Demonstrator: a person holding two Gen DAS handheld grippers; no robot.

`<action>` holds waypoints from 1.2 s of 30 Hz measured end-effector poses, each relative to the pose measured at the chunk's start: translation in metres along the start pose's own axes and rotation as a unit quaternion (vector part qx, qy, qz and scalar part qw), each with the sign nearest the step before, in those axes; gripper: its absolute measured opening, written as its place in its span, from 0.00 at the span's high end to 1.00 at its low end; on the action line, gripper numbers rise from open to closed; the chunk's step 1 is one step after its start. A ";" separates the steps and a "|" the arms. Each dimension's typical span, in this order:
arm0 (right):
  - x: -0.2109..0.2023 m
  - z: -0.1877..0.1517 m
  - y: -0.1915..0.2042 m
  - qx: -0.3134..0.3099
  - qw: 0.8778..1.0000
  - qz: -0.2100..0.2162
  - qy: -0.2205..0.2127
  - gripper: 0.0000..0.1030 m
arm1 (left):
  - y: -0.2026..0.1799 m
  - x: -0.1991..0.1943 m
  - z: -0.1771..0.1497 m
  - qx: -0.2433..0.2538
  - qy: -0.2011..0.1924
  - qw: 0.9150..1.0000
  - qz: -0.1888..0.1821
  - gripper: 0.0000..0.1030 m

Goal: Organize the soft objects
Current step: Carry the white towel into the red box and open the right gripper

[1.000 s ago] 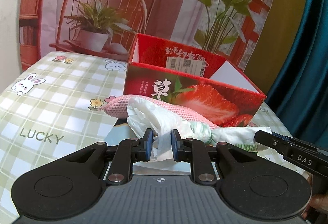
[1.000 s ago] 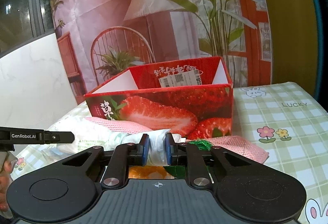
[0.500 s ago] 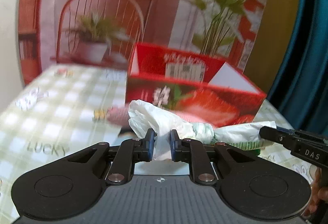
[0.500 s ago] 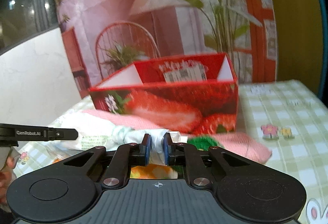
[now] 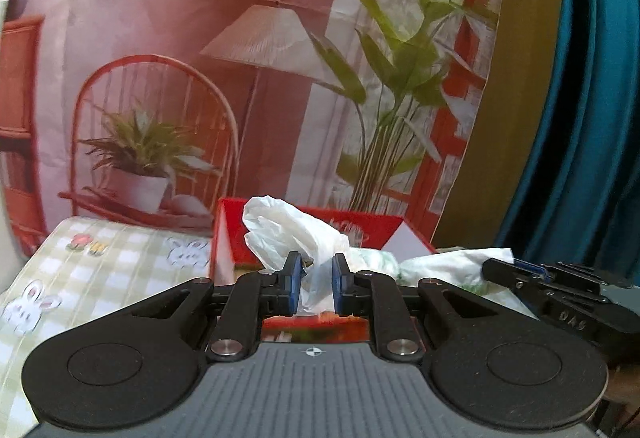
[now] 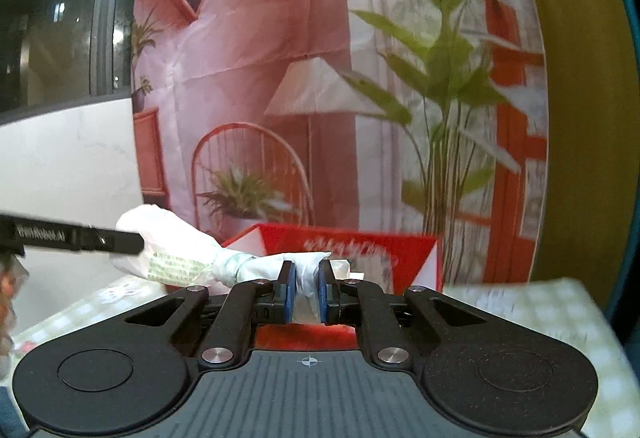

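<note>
- White plastic bag (image 5: pixel 288 234): stretched between your two grippers, up off the checked tablecloth (image 5: pixel 120 262), in front of the red strawberry box (image 6: pixel 352 238).
- Left gripper (image 5: pixel 316 288): clenched on one bunched end of the bag.
- Right gripper (image 6: pixel 307 292): pads nearly together, pinching the other end; printed section trails toward your left.

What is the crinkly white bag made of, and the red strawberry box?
The white bag looks like thin plastic film: crumpled, slightly see-through, faintly shiny, with green print. The red box is probably printed cardboard: stiff flat walls, white inside faces, somewhat glossy outside.
</note>
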State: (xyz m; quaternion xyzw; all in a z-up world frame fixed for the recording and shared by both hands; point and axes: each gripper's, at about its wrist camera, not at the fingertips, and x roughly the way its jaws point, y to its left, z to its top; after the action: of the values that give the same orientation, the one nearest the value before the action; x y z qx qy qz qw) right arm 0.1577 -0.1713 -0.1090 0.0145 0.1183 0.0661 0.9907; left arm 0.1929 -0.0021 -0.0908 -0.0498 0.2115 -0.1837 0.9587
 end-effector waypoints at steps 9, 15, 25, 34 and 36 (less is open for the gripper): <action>0.080 0.032 -0.016 -0.059 0.996 -0.042 0.048 0.90 | 0.014 0.081 0.039 0.016 0.047 0.999 -0.006 0.84; 0.139 0.034 -0.023 -0.070 0.990 -0.060 0.109 0.90 | 0.021 0.150 0.031 0.014 0.110 0.994 -0.006 0.84; 0.203 0.016 -0.039 -0.034 0.978 -0.063 0.197 0.91 | 0.037 0.196 0.024 0.038 0.148 0.988 0.011 0.83; 0.227 0.005 -0.037 -0.042 0.971 -0.056 0.230 0.90 | 0.046 0.206 0.013 0.026 0.157 0.987 -0.002 0.83; 0.229 0.006 -0.038 -0.039 0.969 -0.062 0.235 0.89 | 0.046 0.207 0.011 0.023 0.164 0.986 -0.001 0.83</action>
State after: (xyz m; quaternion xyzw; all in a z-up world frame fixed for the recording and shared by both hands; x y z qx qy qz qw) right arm 0.3848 -0.1786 -0.1582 -0.0474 0.3454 0.0102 0.9372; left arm 0.3877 -0.0368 -0.1691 0.0028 0.3611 -0.1954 0.9118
